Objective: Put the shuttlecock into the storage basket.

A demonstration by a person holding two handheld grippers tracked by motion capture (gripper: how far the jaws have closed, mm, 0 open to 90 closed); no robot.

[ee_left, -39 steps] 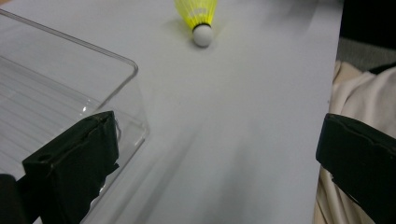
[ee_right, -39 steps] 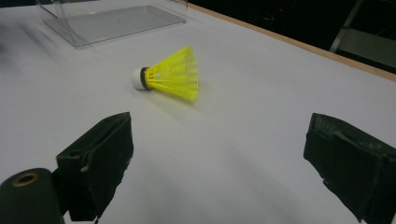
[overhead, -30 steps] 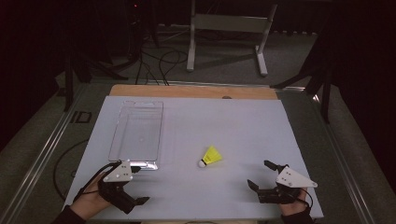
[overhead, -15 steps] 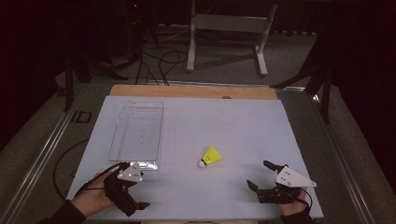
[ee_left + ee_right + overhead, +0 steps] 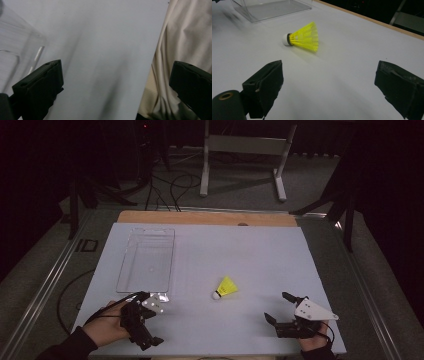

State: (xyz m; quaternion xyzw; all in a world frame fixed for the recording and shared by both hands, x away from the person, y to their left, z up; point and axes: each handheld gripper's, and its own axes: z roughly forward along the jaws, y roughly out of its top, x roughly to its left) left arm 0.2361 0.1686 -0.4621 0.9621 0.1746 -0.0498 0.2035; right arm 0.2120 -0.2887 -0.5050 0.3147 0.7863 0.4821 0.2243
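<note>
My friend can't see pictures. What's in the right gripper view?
A yellow shuttlecock lies on its side on a white table, just ahead of the right gripper, whose two black jaws stand wide open. A clear plastic box sits farther back.

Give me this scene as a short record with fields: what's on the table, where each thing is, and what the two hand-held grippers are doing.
surface: white table
shuttlecock: yellow, lying on its side, white cork toward the near left
clear tray: on the left half, nothing visible in it
left hand-held gripper: open, at the near left edge, beside the tray's near end
right hand-held gripper: open, near right, facing the shuttlecock, not touching it
held: nothing
</note>
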